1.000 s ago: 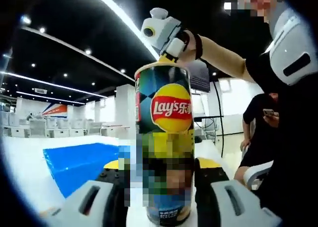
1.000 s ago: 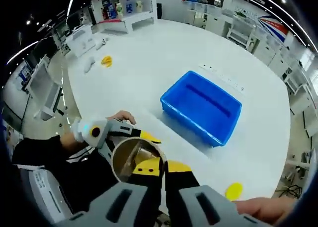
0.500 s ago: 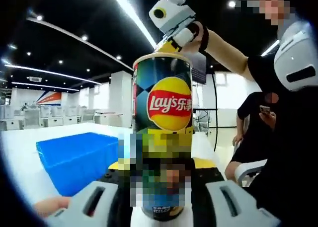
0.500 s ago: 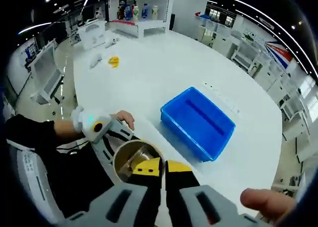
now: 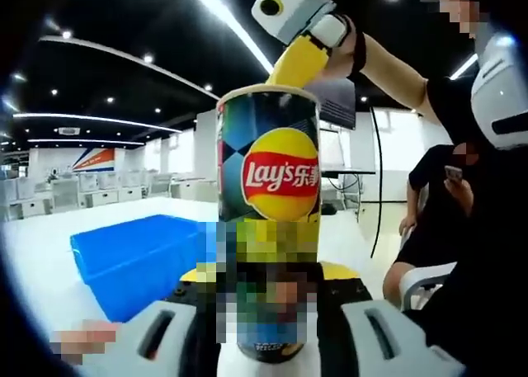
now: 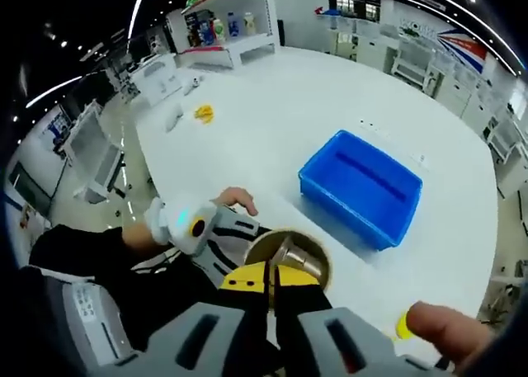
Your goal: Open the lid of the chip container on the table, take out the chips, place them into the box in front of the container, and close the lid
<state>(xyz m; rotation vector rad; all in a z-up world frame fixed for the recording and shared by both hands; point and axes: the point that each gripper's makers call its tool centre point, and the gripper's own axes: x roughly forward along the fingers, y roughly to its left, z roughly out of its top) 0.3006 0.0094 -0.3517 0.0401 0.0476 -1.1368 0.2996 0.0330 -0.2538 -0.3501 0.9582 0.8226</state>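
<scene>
The tall Lay's chip can (image 5: 271, 179) stands upright with no lid, and my left gripper (image 5: 268, 299) is shut on its lower half. From above, my right gripper (image 5: 290, 73) reaches down with its yellow jaws pressed together at the can's rim. In the right gripper view I look down into the can's open mouth (image 6: 299, 253); my right gripper (image 6: 272, 271) sits at its near edge, shut, with nothing showing between its tips. The left gripper (image 6: 246, 242) clasps the can from the left. The blue box (image 6: 363, 187) lies beyond the can, also seen as the blue box (image 5: 132, 257).
The white table (image 6: 272, 121) spreads wide around the box. A small yellow disc (image 6: 402, 328) lies near the front edge, half behind a fingertip (image 6: 441, 332). Another yellow item (image 6: 204, 111) rests far off. A seated person (image 5: 437, 220) is at the right.
My right gripper has risen a little above the can's mouth, so more of its yellow jaws shows. The left gripper keeps its hold on the can. Both cameras shifted slightly.
</scene>
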